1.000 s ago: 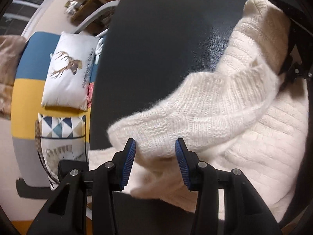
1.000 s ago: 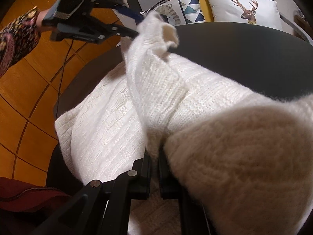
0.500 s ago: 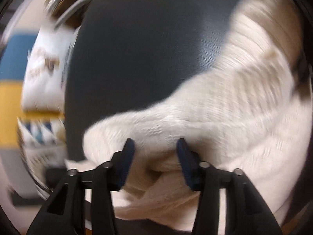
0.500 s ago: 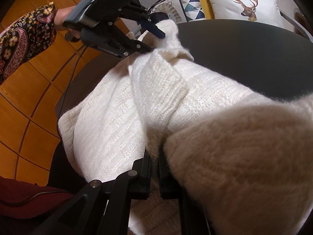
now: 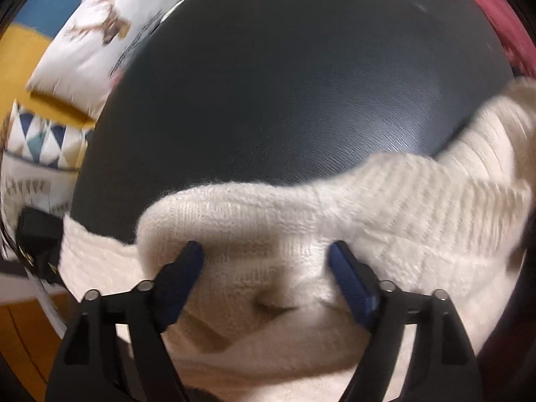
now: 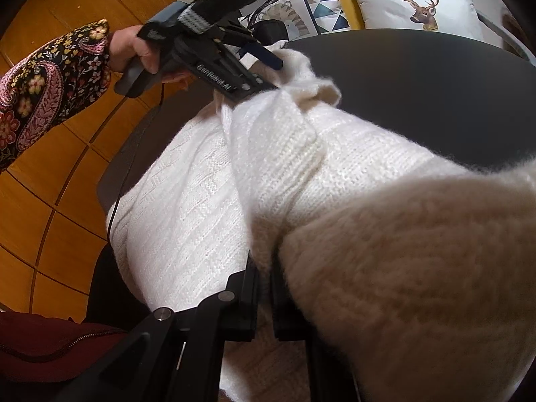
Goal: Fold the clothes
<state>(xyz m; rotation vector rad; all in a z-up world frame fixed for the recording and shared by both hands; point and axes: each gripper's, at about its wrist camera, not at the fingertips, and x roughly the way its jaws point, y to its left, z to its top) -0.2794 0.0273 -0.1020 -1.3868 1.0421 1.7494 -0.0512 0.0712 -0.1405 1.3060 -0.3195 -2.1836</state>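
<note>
Left wrist view: the left gripper [image 5: 264, 261] has its jaws spread wide, with a bunch of the cream sweater [image 5: 385, 214] between them on the dark table [image 5: 284, 83].

Right wrist view: the right gripper [image 6: 264, 268] is pressed together, pinching the sweater [image 6: 201, 201] near the table's near edge.

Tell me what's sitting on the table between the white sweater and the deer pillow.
Nothing: in the right wrist view, bare black table runs from the sweater to the deer pillow beyond its far edge.
</note>
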